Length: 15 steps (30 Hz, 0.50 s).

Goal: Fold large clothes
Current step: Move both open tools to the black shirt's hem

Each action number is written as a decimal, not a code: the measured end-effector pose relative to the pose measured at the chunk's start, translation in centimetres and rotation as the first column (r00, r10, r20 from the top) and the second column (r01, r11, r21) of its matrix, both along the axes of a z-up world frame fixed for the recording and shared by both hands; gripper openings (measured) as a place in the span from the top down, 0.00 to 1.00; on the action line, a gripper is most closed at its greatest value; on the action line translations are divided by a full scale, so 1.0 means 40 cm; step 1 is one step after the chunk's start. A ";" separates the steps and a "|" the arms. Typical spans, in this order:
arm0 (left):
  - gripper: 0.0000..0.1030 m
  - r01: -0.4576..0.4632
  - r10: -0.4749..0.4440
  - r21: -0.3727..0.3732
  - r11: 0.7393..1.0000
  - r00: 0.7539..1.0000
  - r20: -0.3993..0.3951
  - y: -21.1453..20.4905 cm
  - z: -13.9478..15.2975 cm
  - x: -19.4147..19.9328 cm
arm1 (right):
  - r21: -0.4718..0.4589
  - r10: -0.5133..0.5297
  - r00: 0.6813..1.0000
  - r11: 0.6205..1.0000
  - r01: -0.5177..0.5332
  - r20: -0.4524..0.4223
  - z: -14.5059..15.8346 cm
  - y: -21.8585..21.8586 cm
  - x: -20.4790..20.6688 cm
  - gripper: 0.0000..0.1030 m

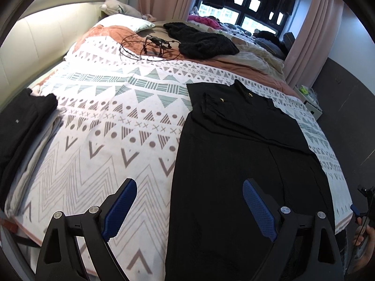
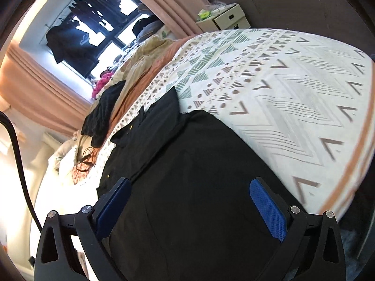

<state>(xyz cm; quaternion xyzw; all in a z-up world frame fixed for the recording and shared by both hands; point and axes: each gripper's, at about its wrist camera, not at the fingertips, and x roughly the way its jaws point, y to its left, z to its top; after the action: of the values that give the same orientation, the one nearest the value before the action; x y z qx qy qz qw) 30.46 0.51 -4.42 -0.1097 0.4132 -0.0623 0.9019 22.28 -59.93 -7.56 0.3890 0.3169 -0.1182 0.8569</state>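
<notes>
A large black garment [image 1: 239, 164] lies flat and lengthwise on the patterned bedspread [image 1: 105, 121], its sleeves folded in over the chest near small gold marks. My left gripper [image 1: 189, 201] is open and empty, hovering over the garment's near left edge. In the right wrist view the same garment [image 2: 187, 175] fills the middle, and my right gripper [image 2: 189, 201] is open and empty just above its lower part. The right gripper also shows at the far right edge of the left wrist view [image 1: 363, 206].
A folded black pile [image 1: 21, 126] sits at the bed's left edge. A dark knit garment [image 1: 199, 38] and black cables [image 1: 145, 46] lie near the pillow [image 1: 126, 22]. A white box [image 2: 232, 17] stands beside the bed by the pink curtains [image 1: 311, 30].
</notes>
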 end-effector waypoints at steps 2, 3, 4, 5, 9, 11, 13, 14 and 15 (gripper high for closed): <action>0.16 -0.001 0.001 -0.013 1.000 1.000 -0.007 0.007 -0.011 -0.032 | -0.004 0.000 1.000 1.000 0.000 -0.002 -0.003 -0.004 -0.045 0.01; 0.20 -0.001 0.000 -0.021 1.000 1.000 -0.014 0.011 -0.020 -0.050 | 0.003 0.002 1.000 1.000 -0.002 0.004 -0.004 -0.006 -0.065 0.01; 0.23 0.000 0.000 -0.028 1.000 1.000 -0.021 0.014 -0.029 -0.066 | 0.011 0.007 1.000 1.000 -0.007 0.015 -0.004 -0.009 -0.087 0.01; 0.25 0.001 -0.002 -0.035 0.999 1.000 -0.025 0.017 -0.037 -0.084 | 0.012 0.009 1.000 1.000 -0.010 0.024 -0.003 -0.012 -0.108 0.01; 0.36 -0.003 0.001 -0.062 0.998 0.999 -0.040 0.034 -0.071 -0.136 | -0.022 0.022 0.999 1.000 -0.021 0.026 -0.002 -0.014 -0.175 0.01; 0.42 -0.007 0.003 -0.074 0.997 0.998 -0.058 0.042 -0.092 -0.156 | -0.023 0.034 0.999 0.999 -0.033 0.032 -0.009 -0.022 -0.209 0.01; 0.47 -0.015 0.008 -0.091 0.996 0.997 -0.070 0.053 -0.112 -0.177 | -0.026 0.035 0.999 0.999 -0.034 0.036 -0.018 -0.033 -0.242 0.01; 0.47 -0.019 0.012 -0.098 0.995 0.997 -0.072 0.057 -0.118 -0.189 | -0.027 0.034 0.999 0.999 -0.033 0.035 -0.021 -0.039 -0.254 0.02; 0.47 -0.023 0.015 -0.105 0.994 0.997 -0.074 0.061 -0.125 -0.199 | -0.024 0.033 0.999 0.999 -0.033 0.036 -0.029 -0.046 -0.273 0.02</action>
<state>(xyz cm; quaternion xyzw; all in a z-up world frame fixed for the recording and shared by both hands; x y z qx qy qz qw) 22.51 2.97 -9.43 -0.1637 0.4411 -0.0714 0.8795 11.37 -61.78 -8.73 0.3758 0.3062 -0.1005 0.8688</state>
